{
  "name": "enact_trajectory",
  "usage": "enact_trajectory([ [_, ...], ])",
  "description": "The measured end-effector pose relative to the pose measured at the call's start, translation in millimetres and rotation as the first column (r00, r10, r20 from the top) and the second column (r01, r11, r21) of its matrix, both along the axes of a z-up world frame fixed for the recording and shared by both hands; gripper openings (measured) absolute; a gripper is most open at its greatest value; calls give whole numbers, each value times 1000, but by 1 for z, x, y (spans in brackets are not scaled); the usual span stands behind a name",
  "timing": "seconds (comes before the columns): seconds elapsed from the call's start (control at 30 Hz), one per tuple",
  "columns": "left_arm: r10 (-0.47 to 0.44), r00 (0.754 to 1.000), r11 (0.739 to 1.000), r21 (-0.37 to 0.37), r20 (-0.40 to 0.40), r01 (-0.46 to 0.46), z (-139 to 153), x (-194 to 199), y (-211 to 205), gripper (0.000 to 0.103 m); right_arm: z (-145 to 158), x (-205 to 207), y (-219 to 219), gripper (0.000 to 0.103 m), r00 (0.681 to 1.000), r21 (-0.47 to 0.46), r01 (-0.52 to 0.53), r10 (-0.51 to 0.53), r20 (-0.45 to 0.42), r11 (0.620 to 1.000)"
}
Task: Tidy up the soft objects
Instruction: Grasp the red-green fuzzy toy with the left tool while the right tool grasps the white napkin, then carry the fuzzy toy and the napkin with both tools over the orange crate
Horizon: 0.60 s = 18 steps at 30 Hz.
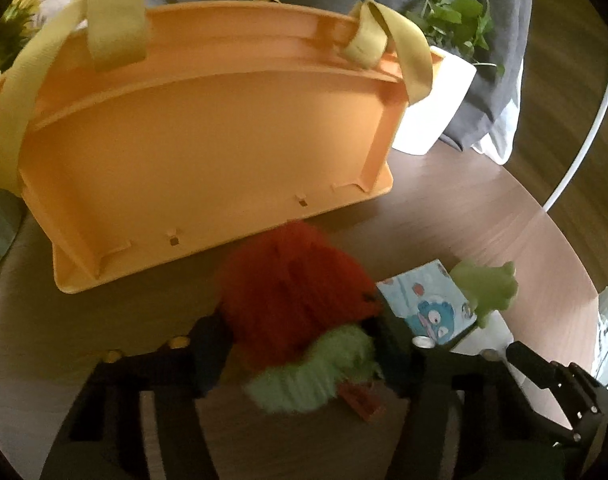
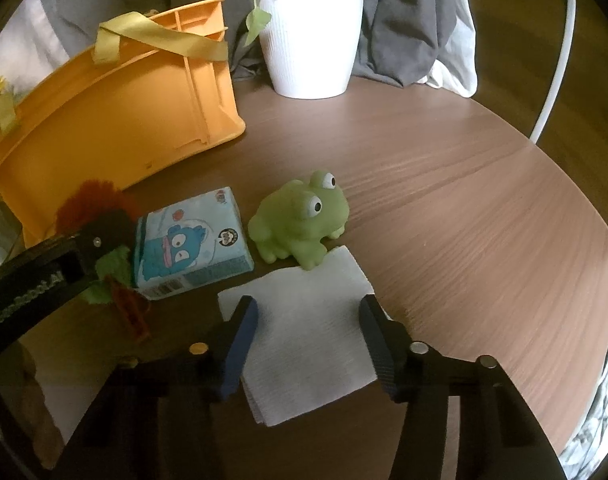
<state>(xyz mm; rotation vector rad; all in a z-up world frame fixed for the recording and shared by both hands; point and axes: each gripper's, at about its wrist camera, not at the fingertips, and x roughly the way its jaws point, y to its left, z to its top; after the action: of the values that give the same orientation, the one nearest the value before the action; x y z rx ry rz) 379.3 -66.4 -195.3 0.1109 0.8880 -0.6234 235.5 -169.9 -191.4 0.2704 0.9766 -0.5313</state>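
My left gripper (image 1: 299, 336) is shut on an orange plush carrot (image 1: 295, 284) with fuzzy green leaves (image 1: 320, 372), held just in front of the orange basket (image 1: 207, 132) with yellow straps. The carrot also shows in the right wrist view (image 2: 91, 204). My right gripper (image 2: 308, 316) is open, its fingers either side of a folded white cloth (image 2: 308, 336) lying on the table. A green frog toy (image 2: 299, 220) sits just beyond the cloth. A blue cartoon tissue pack (image 2: 191, 244) lies left of the frog.
A white plant pot (image 2: 312, 40) stands at the back of the round wooden table (image 2: 464, 200). Grey fabric (image 2: 408, 20) hangs behind it. A yellow flower (image 1: 11, 20) stands at far left. The table edge curves along the right.
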Motion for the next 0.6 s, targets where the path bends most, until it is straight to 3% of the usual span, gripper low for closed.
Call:
enact_trajectory([
  [0.1, -4, 1000, 1000, 27, 21, 3, -2, -1, -2, 44, 0, 0, 2, 41, 1000, -5, -17, 17, 4, 1000],
  [0.27, 12, 999, 999, 42, 39, -14, 1, -3, 0, 37, 1, 2, 4, 14, 998, -4, -56, 56, 14, 998],
  [0.6, 49, 993, 997, 45, 109, -55, 21, -29, 22, 36, 13, -10, 14, 9, 991, 12, -121, 120, 52, 993],
])
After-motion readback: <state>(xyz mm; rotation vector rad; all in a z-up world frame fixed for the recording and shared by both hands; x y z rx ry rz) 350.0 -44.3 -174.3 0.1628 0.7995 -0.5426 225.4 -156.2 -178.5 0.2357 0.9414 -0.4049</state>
